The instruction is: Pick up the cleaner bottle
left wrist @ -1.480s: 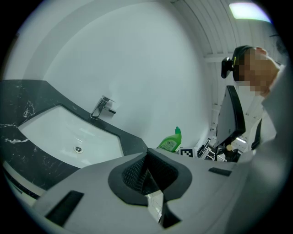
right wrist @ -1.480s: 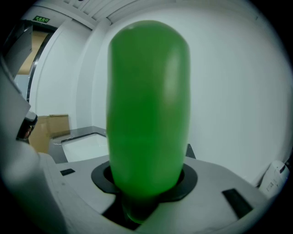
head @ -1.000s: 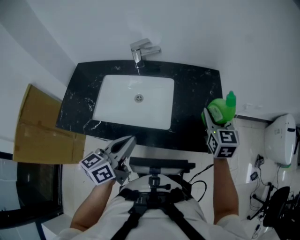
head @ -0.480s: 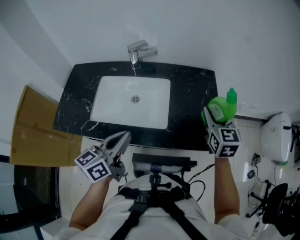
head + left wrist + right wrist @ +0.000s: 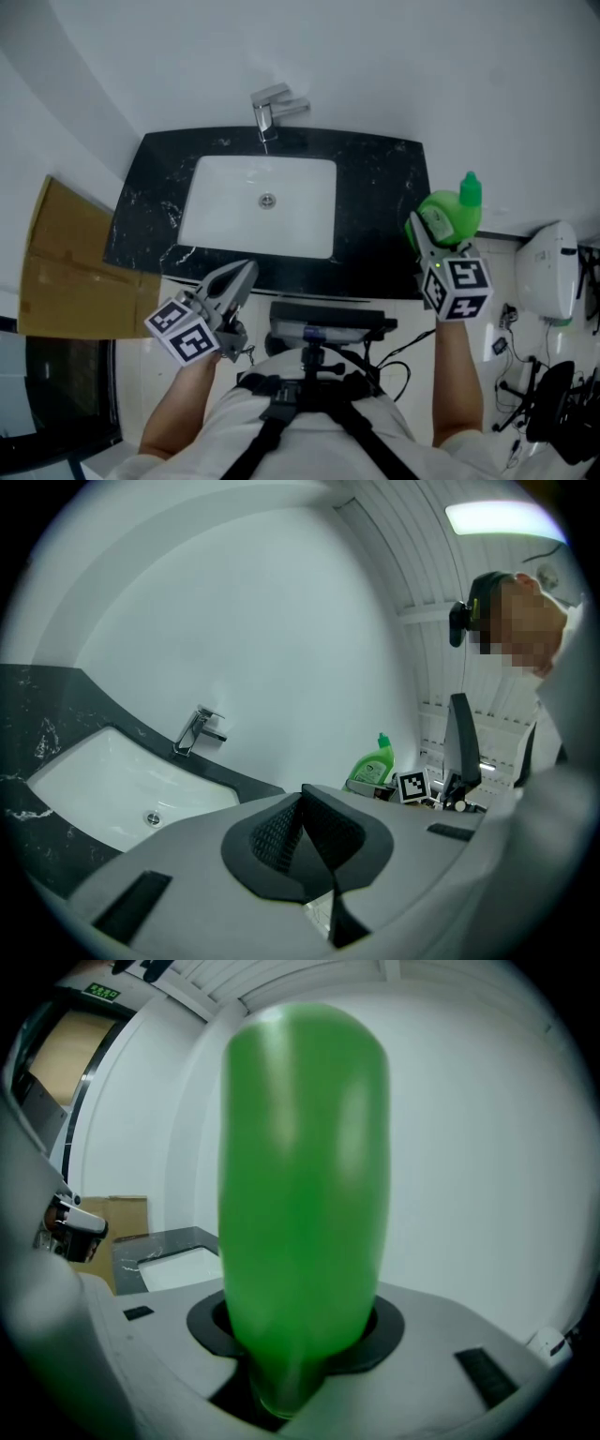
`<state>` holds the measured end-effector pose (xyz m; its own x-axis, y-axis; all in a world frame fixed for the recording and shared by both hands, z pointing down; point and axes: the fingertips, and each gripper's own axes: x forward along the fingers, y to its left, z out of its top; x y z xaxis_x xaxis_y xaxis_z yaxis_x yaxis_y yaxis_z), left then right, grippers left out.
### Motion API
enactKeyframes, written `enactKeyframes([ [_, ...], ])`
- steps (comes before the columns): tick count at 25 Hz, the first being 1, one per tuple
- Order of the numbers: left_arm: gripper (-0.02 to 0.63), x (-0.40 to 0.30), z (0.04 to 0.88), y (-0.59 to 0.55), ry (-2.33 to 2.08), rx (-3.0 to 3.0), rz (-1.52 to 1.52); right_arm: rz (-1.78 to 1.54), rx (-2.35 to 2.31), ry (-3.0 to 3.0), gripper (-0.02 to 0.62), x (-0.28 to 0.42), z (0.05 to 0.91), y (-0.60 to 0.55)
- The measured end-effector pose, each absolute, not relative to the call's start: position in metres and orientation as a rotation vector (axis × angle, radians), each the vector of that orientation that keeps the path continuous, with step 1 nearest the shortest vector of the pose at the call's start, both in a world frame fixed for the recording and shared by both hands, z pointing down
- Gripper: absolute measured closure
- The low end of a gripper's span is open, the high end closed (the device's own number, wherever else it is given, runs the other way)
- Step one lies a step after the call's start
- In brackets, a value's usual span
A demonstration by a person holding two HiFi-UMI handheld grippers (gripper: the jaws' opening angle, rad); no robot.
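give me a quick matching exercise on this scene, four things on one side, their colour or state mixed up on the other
1 cleaner bottle
2 left gripper
3 sink
4 cardboard

a white, set in the black counter
b shut, nothing in it
c brown, left of the counter
d green, held by the right gripper

Pairs: 1-d, 2-b, 3-a, 4-c

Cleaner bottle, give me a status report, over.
Right gripper shut on the bottle, upright, off the counter. Left gripper shut, empty. Nothing in the way.
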<state>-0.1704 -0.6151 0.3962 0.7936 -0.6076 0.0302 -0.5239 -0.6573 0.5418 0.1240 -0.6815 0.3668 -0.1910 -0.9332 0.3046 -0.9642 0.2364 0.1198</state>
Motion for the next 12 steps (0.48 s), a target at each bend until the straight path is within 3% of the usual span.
enactKeyframes([
  [12,0.612,-0.175,0.388,-0.618,-0.825,2.478,-0.22,0.141,1.77,-2.18,0.419,0.126,0.355,-0.666],
])
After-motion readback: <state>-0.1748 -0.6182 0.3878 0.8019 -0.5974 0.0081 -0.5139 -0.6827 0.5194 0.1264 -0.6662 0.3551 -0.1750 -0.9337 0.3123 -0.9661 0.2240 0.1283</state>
